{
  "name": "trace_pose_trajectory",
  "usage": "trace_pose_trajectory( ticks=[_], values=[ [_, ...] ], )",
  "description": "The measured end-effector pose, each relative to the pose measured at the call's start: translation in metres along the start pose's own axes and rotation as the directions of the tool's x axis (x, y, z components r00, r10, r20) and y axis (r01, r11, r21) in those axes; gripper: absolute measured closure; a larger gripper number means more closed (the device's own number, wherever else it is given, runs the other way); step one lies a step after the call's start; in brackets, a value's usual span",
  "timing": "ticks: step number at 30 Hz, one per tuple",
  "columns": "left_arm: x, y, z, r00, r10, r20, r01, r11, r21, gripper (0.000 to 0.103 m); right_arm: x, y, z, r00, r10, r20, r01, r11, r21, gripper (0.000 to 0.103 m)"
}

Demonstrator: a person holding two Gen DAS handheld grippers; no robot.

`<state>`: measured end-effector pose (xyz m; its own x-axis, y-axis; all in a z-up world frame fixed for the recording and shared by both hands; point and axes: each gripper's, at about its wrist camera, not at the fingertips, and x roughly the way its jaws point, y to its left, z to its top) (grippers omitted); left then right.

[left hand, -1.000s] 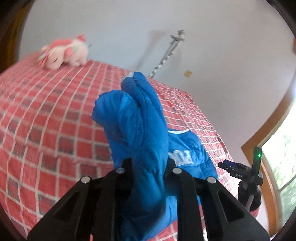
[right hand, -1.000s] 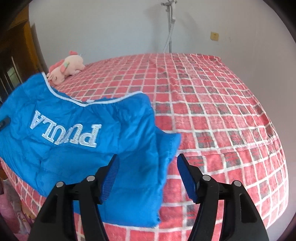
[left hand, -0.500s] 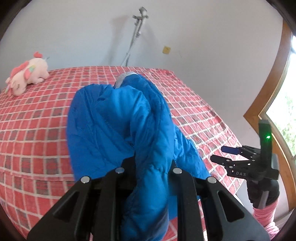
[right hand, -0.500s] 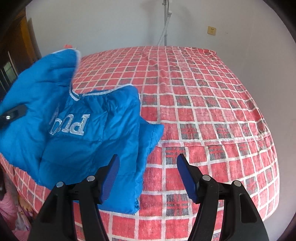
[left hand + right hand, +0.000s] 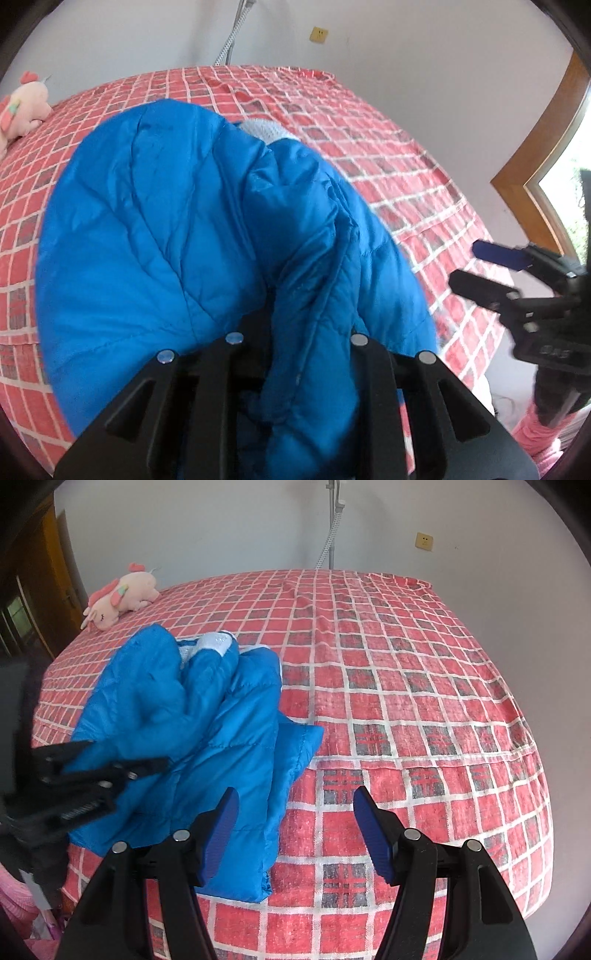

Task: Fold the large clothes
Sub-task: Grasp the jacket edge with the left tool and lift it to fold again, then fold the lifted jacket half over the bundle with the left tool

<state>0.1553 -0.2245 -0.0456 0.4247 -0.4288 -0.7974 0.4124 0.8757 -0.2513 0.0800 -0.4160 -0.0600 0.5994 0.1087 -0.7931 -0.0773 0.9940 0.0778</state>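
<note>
A blue puffer jacket point(image 5: 229, 720) lies bunched near the front left edge of the red checked bed point(image 5: 406, 701). One part is folded over the rest, and a bit of white lining shows at the top. My left gripper point(image 5: 295, 325) has a thick fold of the jacket point(image 5: 166, 240) between its fingers. Its jaws are opening, though the fabric still fills the gap and hides the tips. In the right wrist view the left gripper point(image 5: 129, 753) comes in from the left over the jacket. My right gripper point(image 5: 295, 801) hangs open and empty above the jacket's right edge.
A pink plush toy point(image 5: 118, 600) lies at the bed's far left corner. A metal pole point(image 5: 332, 528) stands against the white wall behind the bed. A wooden door point(image 5: 48, 590) is on the left. A wood-framed window point(image 5: 535, 147) is beyond the bed's right side.
My left gripper has carried the lifted part of the jacket across and down onto the rest, covering the white lettering. The right gripper has stayed in place, still open.
</note>
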Motion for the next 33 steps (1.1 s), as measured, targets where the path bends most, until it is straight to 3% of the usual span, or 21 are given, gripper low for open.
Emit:
trace_pose_trajectory(
  ticks=[8, 12, 15, 16, 17, 23, 25, 28, 31, 33],
  values=[
    [0.011, 0.003, -0.002, 1.0, -0.018, -0.018, 0.018, 1.0, -0.01, 0.083, 0.002, -0.002, -0.004, 1.0, -0.005, 0.0, 0.005, 1.0, 0.007, 0.038],
    [-0.004, 0.005, -0.002, 0.995, -0.098, -0.012, 0.098, 0.995, -0.013, 0.075, -0.002, 0.001, -0.005, 1.0, -0.002, 0.012, 0.002, 1.0, 0.003, 0.038],
    [-0.021, 0.012, -0.001, 0.967, -0.255, -0.011, 0.254, 0.965, -0.067, 0.054, -0.005, 0.002, -0.005, 1.0, 0.001, 0.017, -0.001, 1.0, 0.001, 0.038],
    [-0.03, 0.015, 0.0, 0.947, -0.32, -0.005, 0.318, 0.944, -0.092, 0.052, -0.005, 0.003, -0.004, 1.0, 0.002, 0.017, -0.002, 1.0, 0.0, 0.038],
    [-0.038, 0.017, 0.0, 0.939, -0.344, 0.001, 0.342, 0.934, -0.099, 0.052, -0.006, 0.003, -0.004, 1.0, 0.003, 0.018, -0.003, 1.0, -0.001, 0.038],
    [-0.1, 0.034, -0.003, 0.928, -0.354, 0.114, 0.365, 0.926, -0.093, 0.052, -0.016, 0.007, 0.005, 0.998, 0.042, 0.039, -0.042, 0.999, -0.002, 0.038],
    [-0.116, 0.048, -0.003, 0.953, -0.261, 0.155, 0.278, 0.956, -0.098, 0.052, -0.02, 0.01, 0.01, 0.997, 0.069, 0.041, -0.069, 0.998, -0.001, 0.033],
    [-0.121, 0.066, -0.003, 0.982, -0.025, 0.186, 0.048, 0.992, -0.12, 0.052, -0.025, 0.02, 0.021, 0.989, 0.143, 0.033, -0.143, 0.99, -0.01, 0.026],
    [-0.114, 0.085, -0.009, 0.96, 0.208, 0.189, -0.182, 0.973, -0.144, 0.052, -0.023, 0.04, 0.031, 0.975, 0.222, -0.015, -0.222, 0.974, -0.031, 0.017],
    [-0.108, 0.097, -0.013, 0.952, 0.254, 0.171, -0.23, 0.962, -0.148, 0.052, -0.016, 0.054, 0.035, 0.957, 0.28, -0.071, -0.283, 0.958, -0.035, 0.017]
  ],
)
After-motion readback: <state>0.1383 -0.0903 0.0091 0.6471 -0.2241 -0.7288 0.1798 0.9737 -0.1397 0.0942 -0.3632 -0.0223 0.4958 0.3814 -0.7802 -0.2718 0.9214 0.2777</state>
